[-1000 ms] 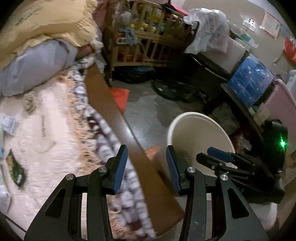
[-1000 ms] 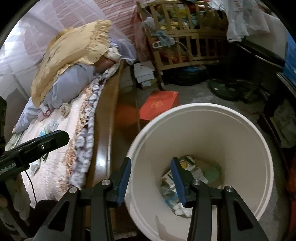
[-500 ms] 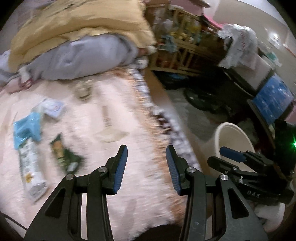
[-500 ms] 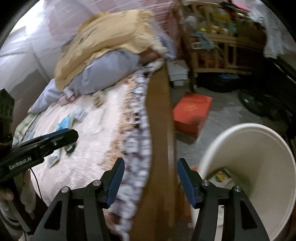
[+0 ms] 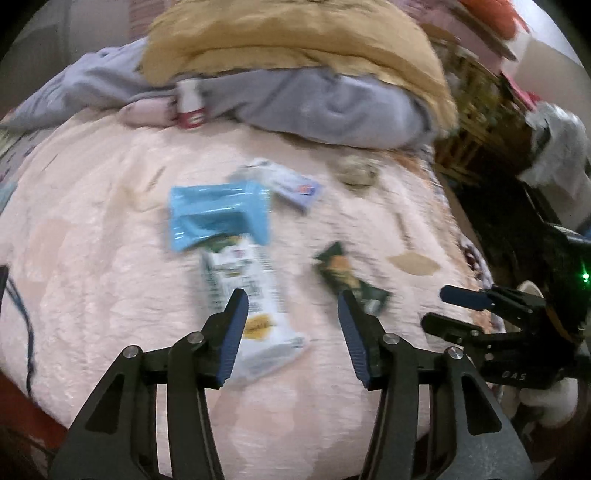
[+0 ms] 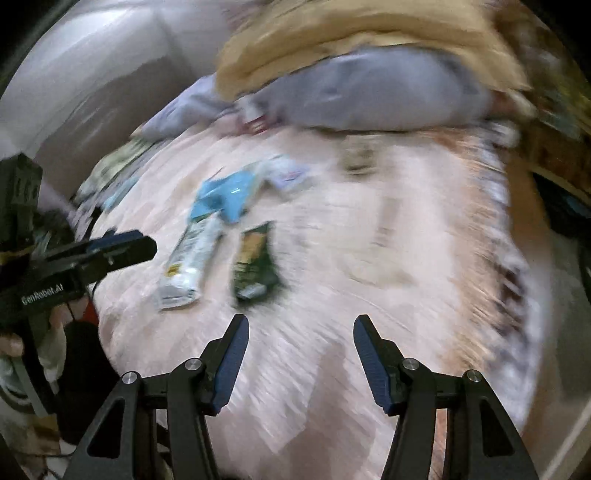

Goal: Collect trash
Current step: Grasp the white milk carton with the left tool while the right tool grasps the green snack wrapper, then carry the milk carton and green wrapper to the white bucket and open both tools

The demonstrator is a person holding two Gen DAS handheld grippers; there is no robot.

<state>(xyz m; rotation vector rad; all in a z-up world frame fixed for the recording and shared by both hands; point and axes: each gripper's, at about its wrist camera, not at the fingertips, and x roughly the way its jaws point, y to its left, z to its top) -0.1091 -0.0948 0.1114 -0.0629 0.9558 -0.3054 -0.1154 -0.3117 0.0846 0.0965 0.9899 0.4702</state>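
Trash lies scattered on the pink blanket (image 5: 92, 258) of the bed: a white wrapper (image 5: 247, 295), a blue packet (image 5: 218, 214) touching its far end, and a dark green wrapper (image 5: 351, 280) just beside. Left claw (image 5: 291, 325) hangs spread wide and empty over the white wrapper. Right claw (image 6: 299, 350) is released too, gripping nothing, near the dark green wrapper.

Pale pink bed blanket (image 5: 92, 258): fleecy, matt cloth. Light blue plastic wrapper (image 5: 218, 216) and white plastic snack packet (image 5: 247, 295): glossy film; dark green foil-like packet (image 5: 351, 280) likewise. Mustard yellow pillow (image 5: 295, 33) and grey garment (image 5: 332, 107): soft matt cloth.
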